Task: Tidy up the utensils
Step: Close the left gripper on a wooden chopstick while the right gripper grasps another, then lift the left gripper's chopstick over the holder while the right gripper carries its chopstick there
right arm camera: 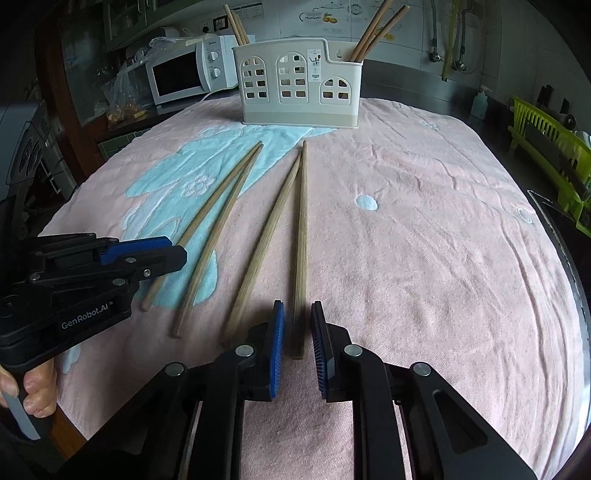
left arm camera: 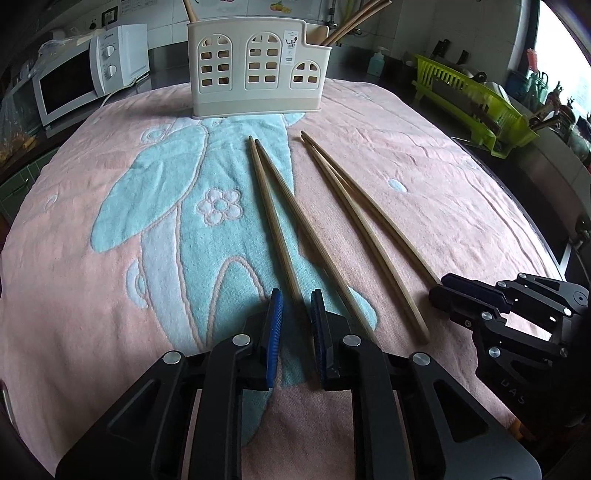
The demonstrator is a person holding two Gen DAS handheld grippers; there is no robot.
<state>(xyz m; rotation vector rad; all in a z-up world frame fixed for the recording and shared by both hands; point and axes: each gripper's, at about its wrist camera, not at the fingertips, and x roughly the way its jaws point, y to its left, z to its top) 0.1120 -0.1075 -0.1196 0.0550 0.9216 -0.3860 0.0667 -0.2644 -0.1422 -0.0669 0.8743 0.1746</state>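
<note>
Over towel (left arm camera: pixel 443 206), L claw (left arm camera: pixel 297 306) & R claw (right arm camera: pixel 297 317) low, straddling chopsticks (right arm camera: pixel 301 240)

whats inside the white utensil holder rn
Wooden chopsticks stick up out of the utensil holder: a few from its right compartment and a couple from the left. Their lower ends are hidden by its walls, and the middle compartment's contents cannot be seen.

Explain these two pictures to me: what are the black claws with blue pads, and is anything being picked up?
They are two hand-held grippers; a person squeezes them, no robot arm. Each picture comes from a camera on one gripper. The left gripper and right gripper are both open, each straddling the near end of one chopstick without holding it. Four wooden chopsticks lie in two pairs, left pair and right pair, on a pink towel. Behind stands a cream utensil holder that already contains chopsticks.
</note>
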